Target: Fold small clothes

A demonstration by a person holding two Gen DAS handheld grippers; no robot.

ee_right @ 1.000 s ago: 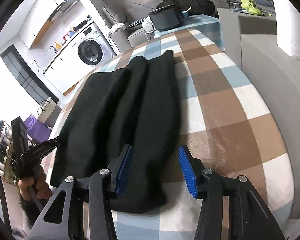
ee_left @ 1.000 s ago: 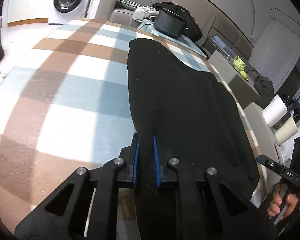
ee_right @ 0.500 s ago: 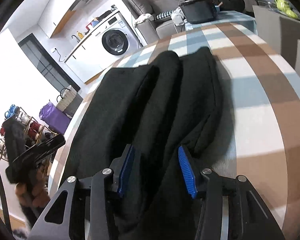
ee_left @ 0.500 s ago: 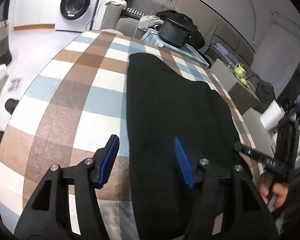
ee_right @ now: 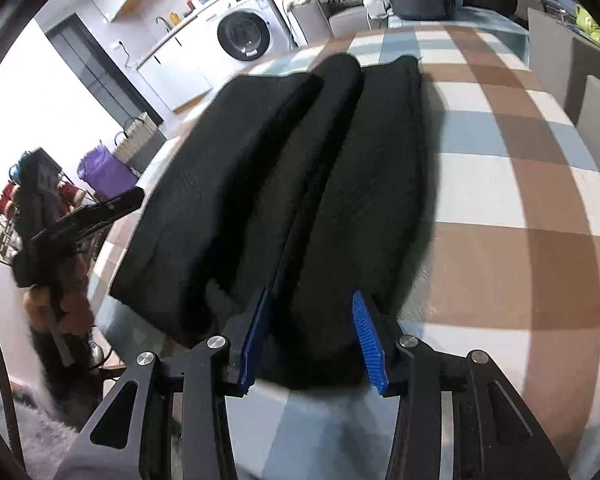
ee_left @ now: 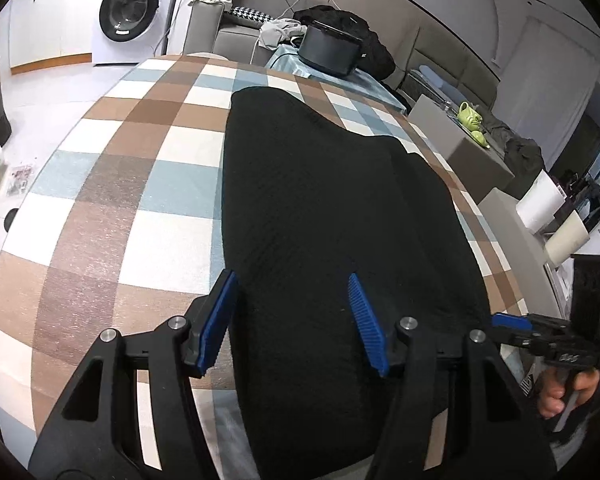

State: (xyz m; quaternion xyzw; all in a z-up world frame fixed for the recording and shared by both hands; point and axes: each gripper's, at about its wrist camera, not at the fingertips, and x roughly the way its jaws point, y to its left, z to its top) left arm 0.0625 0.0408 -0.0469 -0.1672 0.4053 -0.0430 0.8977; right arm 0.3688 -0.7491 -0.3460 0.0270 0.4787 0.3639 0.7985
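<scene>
Across the checked tablecloth, in brown, pale blue and white squares, lies the black garment, stretched lengthwise away from the person and covering the middle strip of the table. Seen from the left wrist camera it reads as one long dark slab with a fine knit texture, its far end rounded and its near end running off the table edge under the tool. Seen from the right wrist camera the same cloth shows three long ridges side by side with shallow valleys between; this view is motion-blurred, so finer folds cannot be resolved. Beyond the table: a white washing machine, a grey sofa carrying a black case and loose dark clothing, and a wicker basket with a purple bag beside it on the floor. Left gripper: blue pads spread wide, one pad just off the garment's left edge over bare cloth, the other over the fabric; nothing pinched between them. Right gripper: pads likewise spread, straddling the rightmost ridge at the garment's near end; whether the pads touch the fabric cannot be told. Each tool appears in the other's camera at the frame edge, held in a bare hand.
</scene>
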